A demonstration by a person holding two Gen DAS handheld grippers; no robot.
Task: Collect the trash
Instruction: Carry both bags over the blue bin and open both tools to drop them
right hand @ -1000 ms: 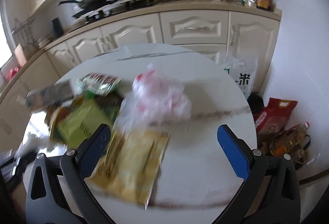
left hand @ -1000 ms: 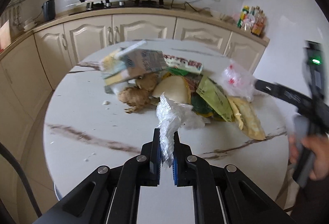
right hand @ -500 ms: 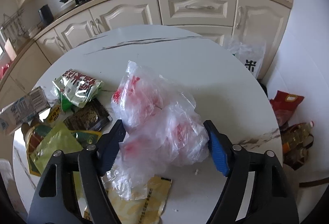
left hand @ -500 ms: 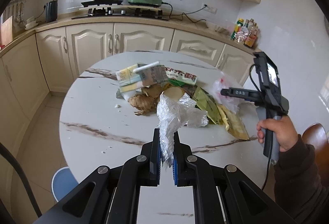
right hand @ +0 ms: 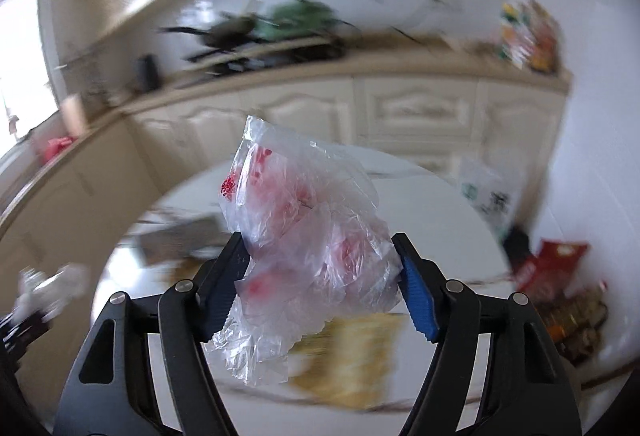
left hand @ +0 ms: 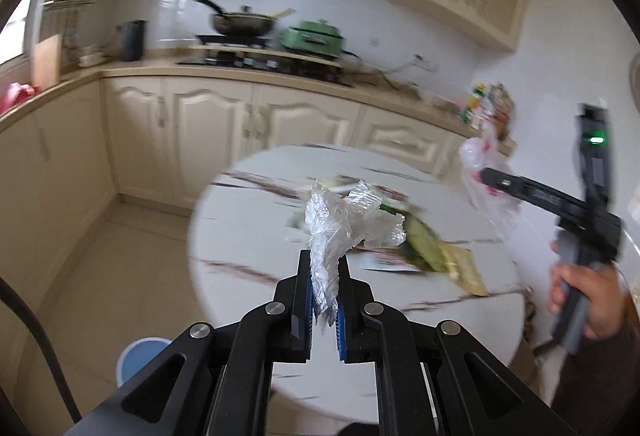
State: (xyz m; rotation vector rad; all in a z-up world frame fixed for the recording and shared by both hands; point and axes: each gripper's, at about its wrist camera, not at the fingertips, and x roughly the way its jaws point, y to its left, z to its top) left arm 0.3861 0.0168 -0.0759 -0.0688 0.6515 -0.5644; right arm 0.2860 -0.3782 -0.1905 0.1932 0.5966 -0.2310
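My left gripper (left hand: 324, 268) is shut on a crumpled clear plastic wrap (left hand: 340, 224) and holds it up above the round marble table (left hand: 248, 236). My right gripper (right hand: 320, 268) is shut on a clear plastic bag with red print (right hand: 308, 236), lifted off the table; it also shows in the left wrist view (left hand: 480, 180). A pile of wrappers and packets (left hand: 432, 252) lies on the table beyond the wrap, blurred.
Cream kitchen cabinets (left hand: 224, 132) and a counter with a stove and pan (left hand: 240, 24) run behind the table. A blue bin (left hand: 140, 360) stands on the floor at the left. Bags of goods (right hand: 560, 276) lie on the floor at the right.
My right gripper closed on the red-print bag and lifted it off the table. My left gripper rose and pulled back with the clear wrap. Both views are blurred by motion.
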